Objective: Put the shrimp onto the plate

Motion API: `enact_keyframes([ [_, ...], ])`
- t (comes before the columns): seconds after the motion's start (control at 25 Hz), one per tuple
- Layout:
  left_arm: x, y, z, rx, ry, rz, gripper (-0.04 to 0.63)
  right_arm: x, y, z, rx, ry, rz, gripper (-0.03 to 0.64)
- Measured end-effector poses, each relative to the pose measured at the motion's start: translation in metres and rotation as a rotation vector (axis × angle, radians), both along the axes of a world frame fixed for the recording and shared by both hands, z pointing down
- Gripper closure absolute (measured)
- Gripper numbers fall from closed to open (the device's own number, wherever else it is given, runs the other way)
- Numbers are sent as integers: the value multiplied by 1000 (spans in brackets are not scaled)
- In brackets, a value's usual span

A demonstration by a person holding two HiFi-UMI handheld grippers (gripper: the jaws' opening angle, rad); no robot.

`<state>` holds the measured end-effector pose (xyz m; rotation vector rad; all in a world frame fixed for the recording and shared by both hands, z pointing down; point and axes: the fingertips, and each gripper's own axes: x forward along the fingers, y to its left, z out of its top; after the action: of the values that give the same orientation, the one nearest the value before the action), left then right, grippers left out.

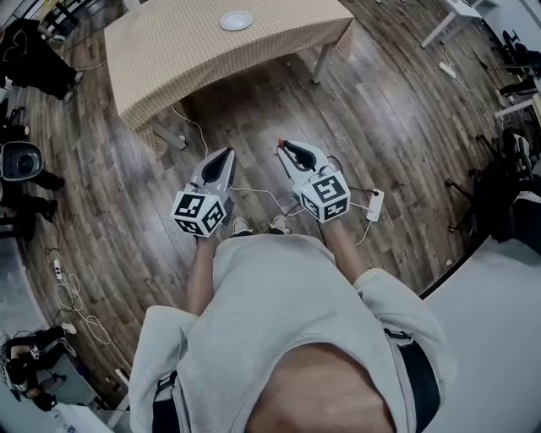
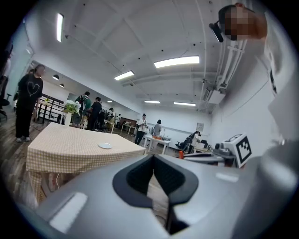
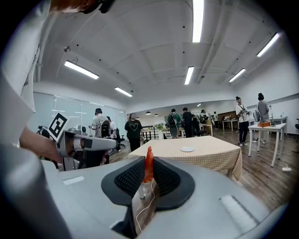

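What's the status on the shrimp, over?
Left gripper shut, empty. Right gripper shut on shrimp. Plate empty on table ahead, not yet reached. Cable on floor in between.

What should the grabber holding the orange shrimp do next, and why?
Probably carry it forward toward the table. The right gripper is already pinching the shrimp, but the plate sits far ahead on that table, with wooden floor in between.
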<state>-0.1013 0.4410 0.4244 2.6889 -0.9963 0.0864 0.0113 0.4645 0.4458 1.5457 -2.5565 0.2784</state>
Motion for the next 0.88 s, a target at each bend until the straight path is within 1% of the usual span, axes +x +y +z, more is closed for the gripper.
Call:
enact_keyframes([
  [0.2, 17, 7, 5, -3, -12, -2, 586, 21, 10, 8, -10, -3, 2, 561],
  [0.44, 26, 8, 13, -14, -18, -12, 586, 33, 11, 20, -29, -8, -5, 561],
  [0.64, 31, -8, 19, -21, -9, -19, 586, 37, -1, 24, -31, 2, -11, 561],
  [0.88, 43, -36, 25, -30, 7, -7, 586, 51, -23, 30, -40, 25, 7, 561],
])
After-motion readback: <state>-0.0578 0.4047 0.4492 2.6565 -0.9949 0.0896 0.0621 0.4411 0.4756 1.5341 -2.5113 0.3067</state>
